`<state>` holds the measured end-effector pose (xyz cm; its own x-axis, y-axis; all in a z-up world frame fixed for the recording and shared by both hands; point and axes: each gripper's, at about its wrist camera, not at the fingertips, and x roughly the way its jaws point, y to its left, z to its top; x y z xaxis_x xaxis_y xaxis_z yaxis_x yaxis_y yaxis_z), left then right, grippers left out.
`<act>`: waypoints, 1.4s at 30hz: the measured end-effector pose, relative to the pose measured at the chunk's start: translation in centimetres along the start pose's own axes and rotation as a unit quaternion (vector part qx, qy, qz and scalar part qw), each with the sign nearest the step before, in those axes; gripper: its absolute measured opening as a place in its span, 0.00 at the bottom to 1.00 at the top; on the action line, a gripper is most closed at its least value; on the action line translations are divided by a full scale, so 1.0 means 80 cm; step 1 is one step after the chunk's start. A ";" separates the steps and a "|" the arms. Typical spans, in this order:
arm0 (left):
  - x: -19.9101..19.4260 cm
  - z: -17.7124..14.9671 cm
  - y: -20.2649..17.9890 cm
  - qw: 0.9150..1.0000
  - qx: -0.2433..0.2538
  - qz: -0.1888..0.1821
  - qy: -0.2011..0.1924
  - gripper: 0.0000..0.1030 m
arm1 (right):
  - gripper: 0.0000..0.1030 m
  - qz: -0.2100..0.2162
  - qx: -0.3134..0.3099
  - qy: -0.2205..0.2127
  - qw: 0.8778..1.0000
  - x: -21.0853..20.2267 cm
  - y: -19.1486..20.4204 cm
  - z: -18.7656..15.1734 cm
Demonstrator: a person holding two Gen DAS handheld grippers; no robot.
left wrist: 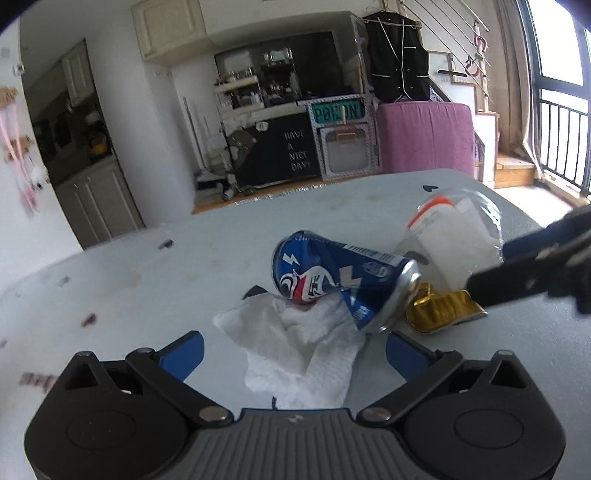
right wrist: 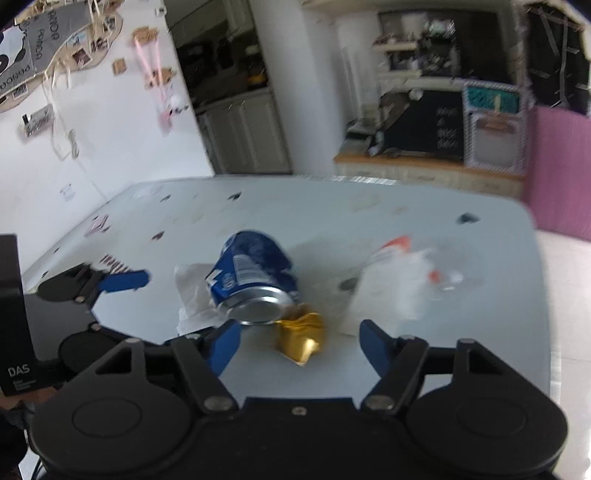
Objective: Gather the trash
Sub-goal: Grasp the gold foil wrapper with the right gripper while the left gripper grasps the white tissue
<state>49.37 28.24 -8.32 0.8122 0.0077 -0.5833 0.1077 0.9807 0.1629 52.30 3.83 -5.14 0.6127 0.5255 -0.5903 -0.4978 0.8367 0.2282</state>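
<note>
1. The right wrist view was motion-blurred; the clear plastic wrapper (right wrist: 402, 280) showed only as a smear.
2. A dented blue can (left wrist: 340, 280) lay on its side across crumpled white tissue (left wrist: 303, 350), touching creased gold foil (left wrist: 439, 310), mid-table (left wrist: 147, 280).
3. The left gripper (left wrist: 295, 354) gaped wide around the tissue, gripping nothing.
4. The right gripper (right wrist: 299, 343) stood wide open, empty, flanking the foil.

White walls (left wrist: 166, 122), cream cabinets (left wrist: 170, 29), bright window (left wrist: 561, 55).
</note>
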 end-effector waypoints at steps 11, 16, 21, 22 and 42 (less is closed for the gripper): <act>0.033 -0.008 0.009 0.998 -0.029 -0.054 0.019 0.54 | 0.40 0.005 -0.003 0.044 0.999 0.063 -0.004 -0.005; 0.024 -0.008 0.006 0.996 -0.071 -0.047 0.032 0.17 | 0.34 0.007 -0.010 0.042 0.999 0.059 -0.005 -0.006; 0.000 -0.015 0.000 0.991 -0.111 -0.050 0.046 0.14 | 0.33 0.013 -0.029 0.033 0.999 0.036 0.002 -0.014; -0.006 -0.017 -0.001 0.991 -0.119 -0.049 0.046 0.14 | 0.33 0.013 -0.030 0.029 0.999 0.030 0.004 -0.017; -0.183 -0.047 -0.079 0.985 -0.174 -0.018 -0.005 0.14 | 0.32 -0.005 -0.027 -0.031 0.999 -0.146 0.038 -0.095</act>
<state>34.64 22.68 -3.79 0.8174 -0.0288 -0.5754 -0.0648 0.9878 -0.1415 38.96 -0.97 -3.43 0.6537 0.5266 -0.5434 -0.5224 0.8336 0.1793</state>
